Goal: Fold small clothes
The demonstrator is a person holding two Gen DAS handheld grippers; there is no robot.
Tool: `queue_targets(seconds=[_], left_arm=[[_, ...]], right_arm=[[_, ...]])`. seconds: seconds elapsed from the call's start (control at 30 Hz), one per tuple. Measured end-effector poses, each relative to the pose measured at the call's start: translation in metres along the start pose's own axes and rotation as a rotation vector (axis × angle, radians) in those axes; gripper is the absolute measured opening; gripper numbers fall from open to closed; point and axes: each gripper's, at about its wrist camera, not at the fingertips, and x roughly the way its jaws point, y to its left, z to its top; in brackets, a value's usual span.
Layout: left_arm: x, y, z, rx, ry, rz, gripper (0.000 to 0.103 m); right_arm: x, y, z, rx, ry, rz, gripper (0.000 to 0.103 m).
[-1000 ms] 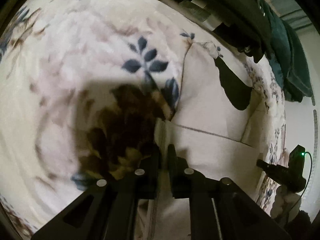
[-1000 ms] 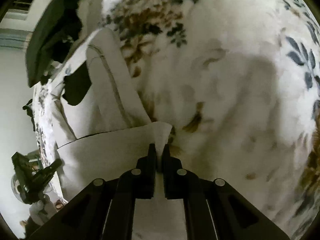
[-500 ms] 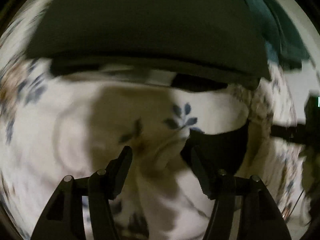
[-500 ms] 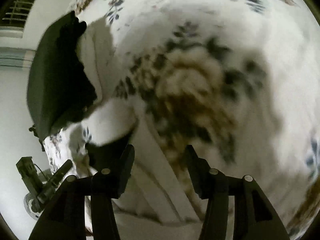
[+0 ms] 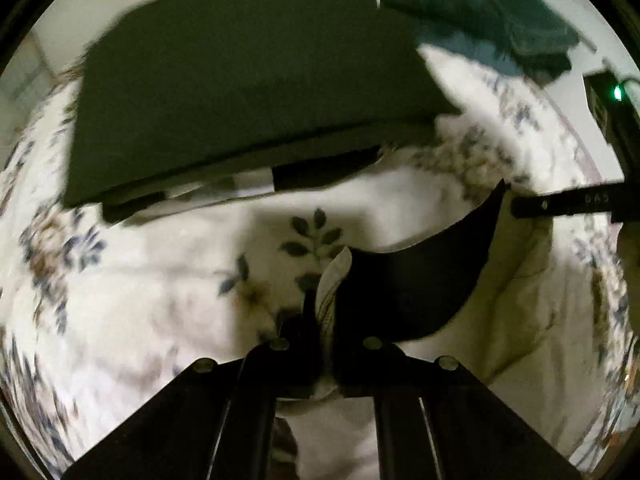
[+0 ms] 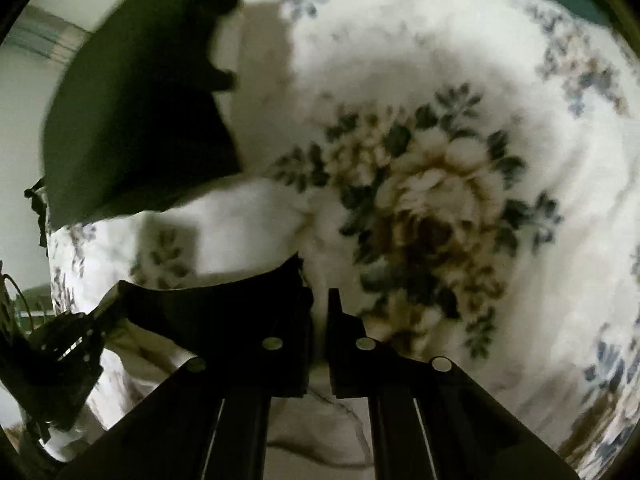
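1. The floral blanket (image 5: 120, 280) filled most of both views. Its edges ran out of frame on every side, and motion blur smeared the pattern, most heavily at the rim of the left wrist view. A large brown flower print (image 6: 432, 216) sat ahead of my right tongs.
2. A dark folded stack (image 5: 248, 92) lay at the far side of the blanket, with a lighter layer showing at its lower edge. I could not make out what the pieces were. The same dark mass (image 6: 136, 120) appeared at the upper left of the right wrist view, its outline blurred.
3. A teal cloth (image 5: 500, 12) sat behind the stack, cut off by the lens edge.
4. The cream garment (image 5: 520, 320) lay on the blanket directly under and between my two tongs. Its lower part was hidden behind the tong bodies. A dark curved neckline (image 5: 416, 280) spanned its near edge.
5. My left tongs (image 5: 326, 304) were clenched on a raised tip of the cream garment beside the dark neckline; the fabric stood up between the fingers.
6. My right tongs (image 6: 320, 304) stood nearly closed with a narrow gap. Pale fabric showed in that gap, with the dark neckline (image 6: 224, 312) against the left finger. I could not tell whether they gripped it.
7. The right tongs also appeared at the right edge of the left wrist view, cut off, with a green light (image 5: 618, 92) above them.
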Motion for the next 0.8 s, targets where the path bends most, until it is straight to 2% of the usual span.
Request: queue_targets(seconds=[0.13,0.17,0.23,0.33,0.53,0.6,0.67,0.7,0.73,0.77,0.8], left_arm=[[-0.044,-0.003,-0.026,-0.091,-0.048,-0.036,0.004],[-0.053,-0.006,-0.037,-0.114,-0.052,-0.044,0.004],[-0.066,-0.01,-0.056,-0.168,-0.045,-0.068,0.004],[-0.075,-0.015,-0.095,-0.235,-0.024,-0.097,0.004],[-0.059,-0.022,-0.179,-0.304,0.097,-0.121,0.005],[-0.056,-0.021,-0.199,-0.329,0.141,-0.155,0.009],[-0.057,-0.022,-0.214,-0.349,0.183,-0.183,0.009],[-0.063,-0.024,-0.219,-0.35,0.186,-0.185,0.014],[-0.073,-0.026,-0.226,-0.345,0.174,-0.201,0.018],[-0.08,-0.027,-0.228,-0.342,0.169,-0.205,0.028],[-0.087,-0.027,-0.232,-0.342,0.166,-0.202,0.037]], right_arm=[[-0.041,0.006,-0.048,-0.052,-0.045,0.022,0.006],[-0.053,0.008,-0.069,-0.069,-0.049,0.024,0.006],[-0.063,0.006,-0.098,-0.085,-0.046,0.029,0.006],[-0.067,-0.001,-0.153,-0.117,0.008,0.018,0.006],[-0.039,-0.029,-0.247,-0.113,0.14,-0.008,0.006],[-0.031,-0.032,-0.264,-0.137,0.172,-0.014,0.007],[-0.021,-0.036,-0.278,-0.148,0.23,-0.006,0.008],[-0.015,-0.039,-0.285,-0.153,0.294,-0.012,0.014],[-0.011,-0.041,-0.29,-0.158,0.332,-0.017,0.014],[-0.011,-0.044,-0.294,-0.167,0.362,-0.018,0.014],[-0.013,-0.047,-0.296,-0.172,0.372,-0.017,0.02]])
